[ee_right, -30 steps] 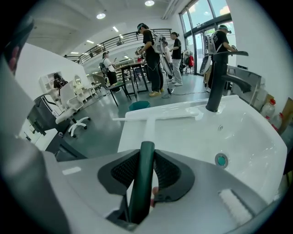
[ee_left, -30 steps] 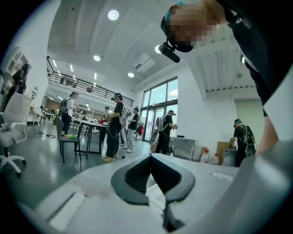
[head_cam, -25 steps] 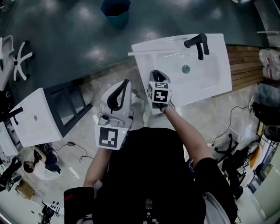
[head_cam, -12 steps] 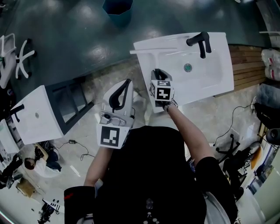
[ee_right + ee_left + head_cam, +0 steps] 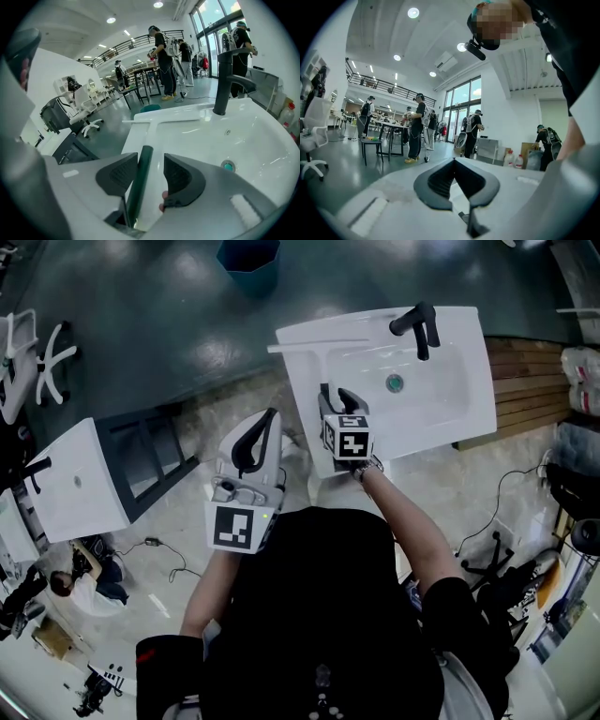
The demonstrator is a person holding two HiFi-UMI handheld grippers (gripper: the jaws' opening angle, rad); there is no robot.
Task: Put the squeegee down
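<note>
The dark floor spreads wide past the far edge of the sink, and a blue bin stands out there, well apart from the sink. The white sink is big, and its bowl is bare and smooth.

The left gripper is off the sink's left side, over the floor. Its jaw tips meet and it holds nothing. The right gripper is over the sink's left edge and tips down at it. Its jaws have just been opening and now stand wide apart. A handle is between them, close by the left jaw, with a gap on the right jaw's side. The pads do not squeeze it.

The squeegee lies on the sink's flat left edge. Its dark green handle points to the near edge. Its long white blade lies across the sink's far left corner, and one end pokes out past the edge.

The black tap stands on the sink's far edge. The little green drain is in the bowl, well apart from the squeegee.
</note>
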